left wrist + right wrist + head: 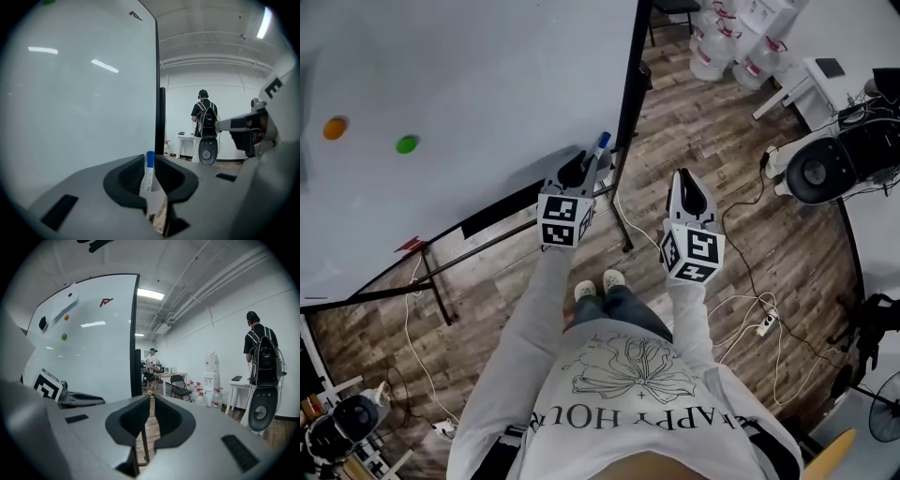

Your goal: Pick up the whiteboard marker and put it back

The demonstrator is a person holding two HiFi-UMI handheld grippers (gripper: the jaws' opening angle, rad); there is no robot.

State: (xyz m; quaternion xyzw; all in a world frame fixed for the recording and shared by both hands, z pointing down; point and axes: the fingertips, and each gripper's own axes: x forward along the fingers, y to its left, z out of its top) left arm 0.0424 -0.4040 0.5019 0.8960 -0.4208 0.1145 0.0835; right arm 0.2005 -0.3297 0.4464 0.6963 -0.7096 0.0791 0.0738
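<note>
The whiteboard marker (149,176) has a white barrel and a blue cap; it stands upright between the jaws of my left gripper (150,164), which is shut on it. In the head view the marker's blue cap (602,142) pokes out past my left gripper (584,167), close to the right edge of the large whiteboard (469,94). The whiteboard (79,93) fills the left of the left gripper view. My right gripper (682,178) hovers over the wooden floor to the right of the board. In its own view my right gripper (150,399) is shut, with nothing between its jaws.
An orange magnet (335,127) and a green magnet (407,144) sit on the board. The board's black stand (622,211) reaches the floor. Water bottles (717,42), a round black device (814,171) and cables with a power strip (766,323) lie on the right. A person with a backpack (205,117) stands far off.
</note>
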